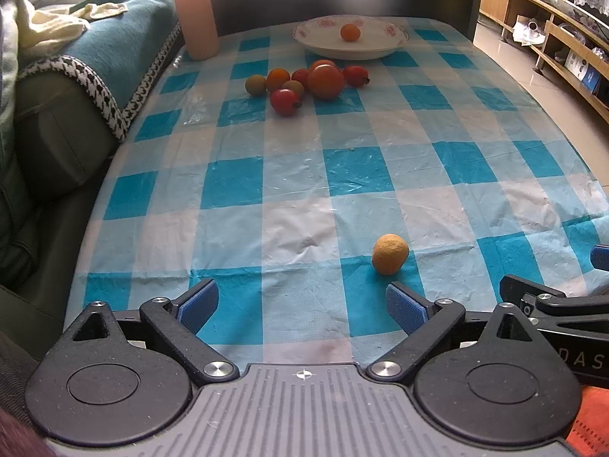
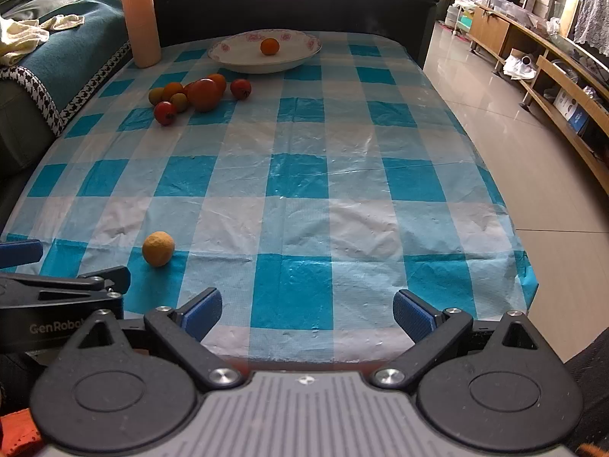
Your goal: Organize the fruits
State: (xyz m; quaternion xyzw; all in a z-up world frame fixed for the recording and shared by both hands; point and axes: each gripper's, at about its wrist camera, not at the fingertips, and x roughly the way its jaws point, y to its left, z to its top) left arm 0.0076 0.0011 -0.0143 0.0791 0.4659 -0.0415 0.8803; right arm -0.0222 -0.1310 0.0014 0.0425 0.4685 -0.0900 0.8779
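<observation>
I see one fruit (image 1: 350, 32) in the plate (image 1: 396, 43) at the far end; a cluster (image 1: 304, 82) lies before it; a lone fruit (image 1: 389, 253) sits nearest me.

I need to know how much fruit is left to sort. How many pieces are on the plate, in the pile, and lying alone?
On the plate: 1 orange fruit
In the pile: 7
Alone, near the tongs: 1 yellow fruit
Total: 9

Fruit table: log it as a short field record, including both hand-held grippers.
surface: blue checked tablecloth
plate: far end, holds one small orange fruit
fruit cluster: on the cloth in front of the plate, red and orange
lone fruit: yellow-orange, near edge
left hand-held gripper: open, empty
right hand-held gripper: open, empty
</observation>
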